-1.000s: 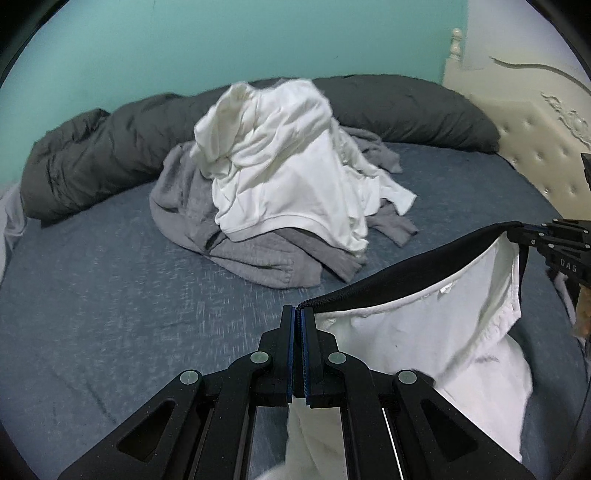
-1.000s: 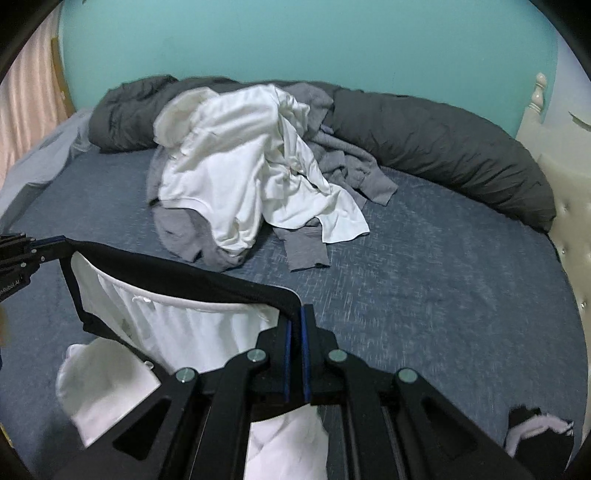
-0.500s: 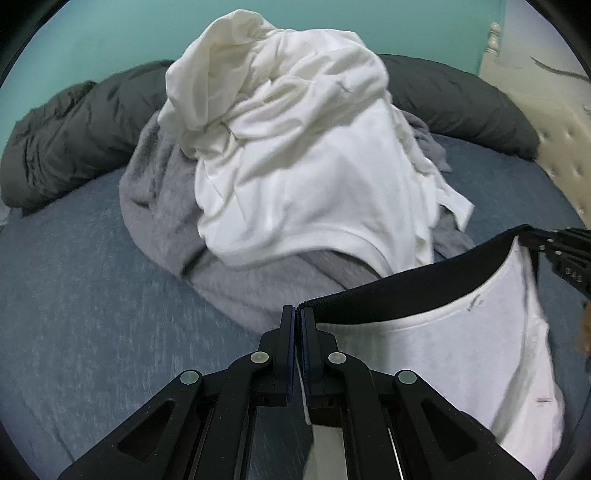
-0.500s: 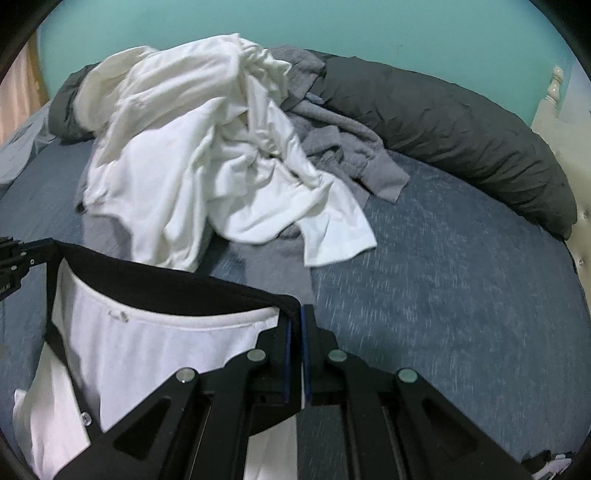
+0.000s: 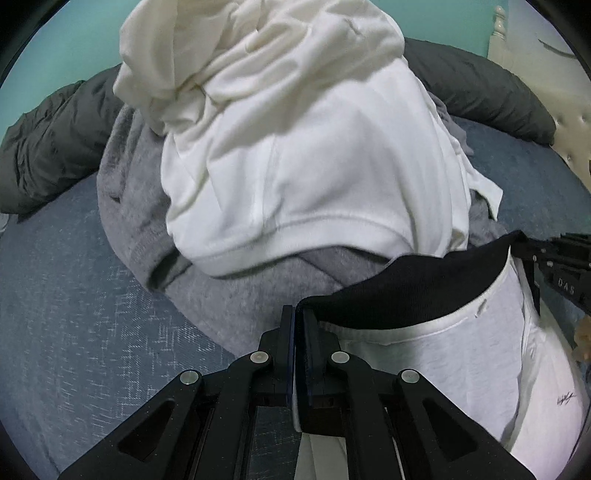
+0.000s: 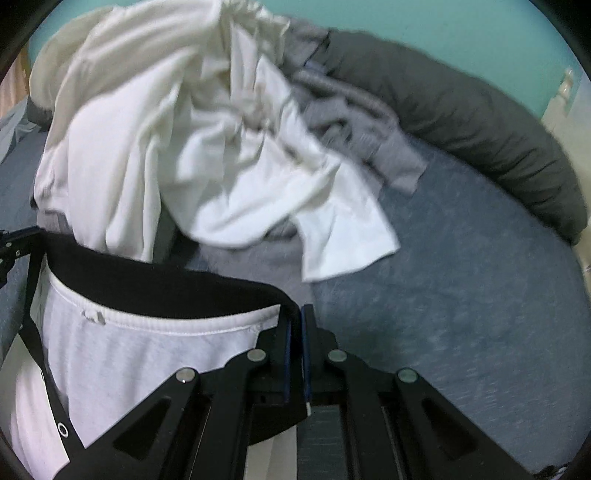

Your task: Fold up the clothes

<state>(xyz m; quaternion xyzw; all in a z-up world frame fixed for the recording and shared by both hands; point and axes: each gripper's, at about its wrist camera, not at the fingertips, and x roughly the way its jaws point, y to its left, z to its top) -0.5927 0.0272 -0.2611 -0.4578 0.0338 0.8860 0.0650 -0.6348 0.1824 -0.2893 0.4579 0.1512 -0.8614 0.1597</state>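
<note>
Held up just in front of the heaped clothes: a white fleece-lined garment with a black ribbed collar band, black edging with a silver snap ring, small dark script on white. Topmost on the heap, a cream-white crumpled shirt; beneath, a heather-grey knit sweater. Under the heap, a mottled slate-blue bedsheet. Behind, a charcoal-grey rolled duvet, then a plain teal wall.

Blue bed: clothes pile, prob. dark duvet.
</note>
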